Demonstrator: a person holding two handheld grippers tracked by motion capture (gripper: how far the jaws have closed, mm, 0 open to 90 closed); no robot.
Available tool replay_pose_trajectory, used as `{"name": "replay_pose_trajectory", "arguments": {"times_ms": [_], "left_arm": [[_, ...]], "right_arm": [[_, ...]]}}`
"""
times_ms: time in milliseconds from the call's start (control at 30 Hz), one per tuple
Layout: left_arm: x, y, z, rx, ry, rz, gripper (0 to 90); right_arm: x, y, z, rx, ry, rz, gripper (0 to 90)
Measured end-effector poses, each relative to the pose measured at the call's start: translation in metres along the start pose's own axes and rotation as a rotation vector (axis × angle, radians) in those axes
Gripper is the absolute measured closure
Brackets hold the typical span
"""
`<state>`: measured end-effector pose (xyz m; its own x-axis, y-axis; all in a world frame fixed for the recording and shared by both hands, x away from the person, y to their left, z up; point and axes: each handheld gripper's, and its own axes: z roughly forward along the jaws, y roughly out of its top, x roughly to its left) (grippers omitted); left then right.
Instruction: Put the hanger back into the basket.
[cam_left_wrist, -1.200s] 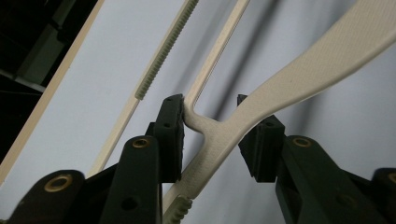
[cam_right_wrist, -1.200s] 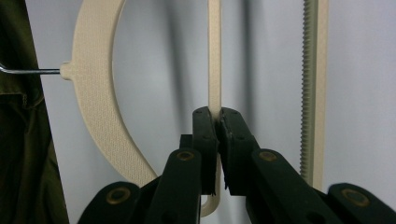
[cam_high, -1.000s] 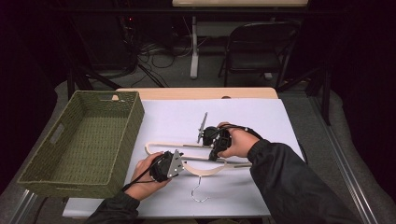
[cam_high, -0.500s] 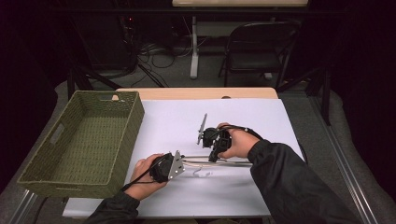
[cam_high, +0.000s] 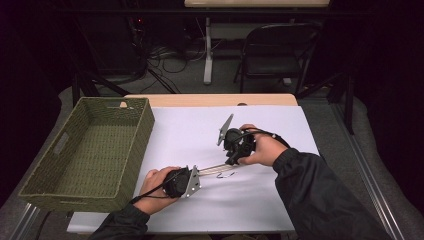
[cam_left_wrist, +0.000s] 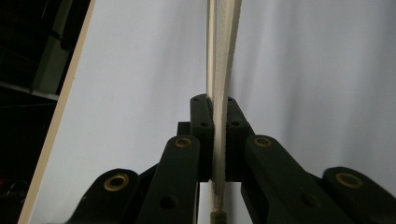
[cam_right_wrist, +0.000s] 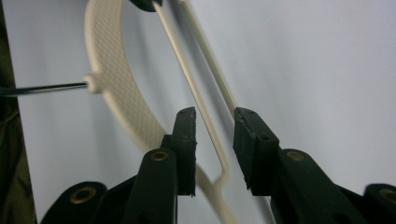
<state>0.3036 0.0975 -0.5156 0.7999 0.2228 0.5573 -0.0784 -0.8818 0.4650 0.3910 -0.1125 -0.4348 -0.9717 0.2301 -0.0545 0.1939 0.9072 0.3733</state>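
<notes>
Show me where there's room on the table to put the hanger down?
Free patches: the white table cover between the green woven basket and the right gripper, and the near strip between the two sleeves. It is crowded in the middle, where the cream plastic hanger stretches between both grippers. The basket is empty too.

Right gripper (cam_right_wrist: 214, 128): jaws parted, having just been opening; pads clear of the cream hanger (cam_right_wrist: 112, 79). Thin hanger bar (cam_right_wrist: 198, 107) runs between them toward 11 o'clock. Broad textured arm curves at 10 o'clock; metal hook (cam_right_wrist: 44, 88) leaves toward 9. White table cover (cam_right_wrist: 317, 60) beneath.
</notes>
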Motion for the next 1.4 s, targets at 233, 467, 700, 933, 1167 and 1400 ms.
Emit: {"name": "replay_pose_trajectory", "arguments": {"times_ms": [233,467,700,933,1167,1400], "left_arm": [[0.004,0.002,-0.001,0.017,0.034,-0.042,87.3],[0.008,0.002,-0.001,0.031,0.053,-0.070,87.4],[0.016,0.000,-0.004,0.034,0.056,-0.139,87.4],[0.032,-0.002,-0.011,0.024,0.049,-0.245,87.4],[0.050,0.002,-0.010,0.030,0.038,-0.346,87.4],[0.070,0.014,-0.004,0.007,-0.014,-0.444,87.4]], "right_arm": [[-0.010,-0.020,-0.025,-0.043,-0.079,0.040,67.4],[-0.016,-0.034,-0.027,-0.037,-0.102,0.074,66.4],[-0.016,-0.041,-0.024,-0.045,-0.115,0.092,63.8],[-0.011,-0.052,-0.028,-0.062,-0.160,0.123,53.1],[-0.001,-0.063,-0.029,-0.103,-0.219,0.135,45.2],[0.004,-0.074,-0.026,-0.148,-0.249,0.153,44.7]]}}
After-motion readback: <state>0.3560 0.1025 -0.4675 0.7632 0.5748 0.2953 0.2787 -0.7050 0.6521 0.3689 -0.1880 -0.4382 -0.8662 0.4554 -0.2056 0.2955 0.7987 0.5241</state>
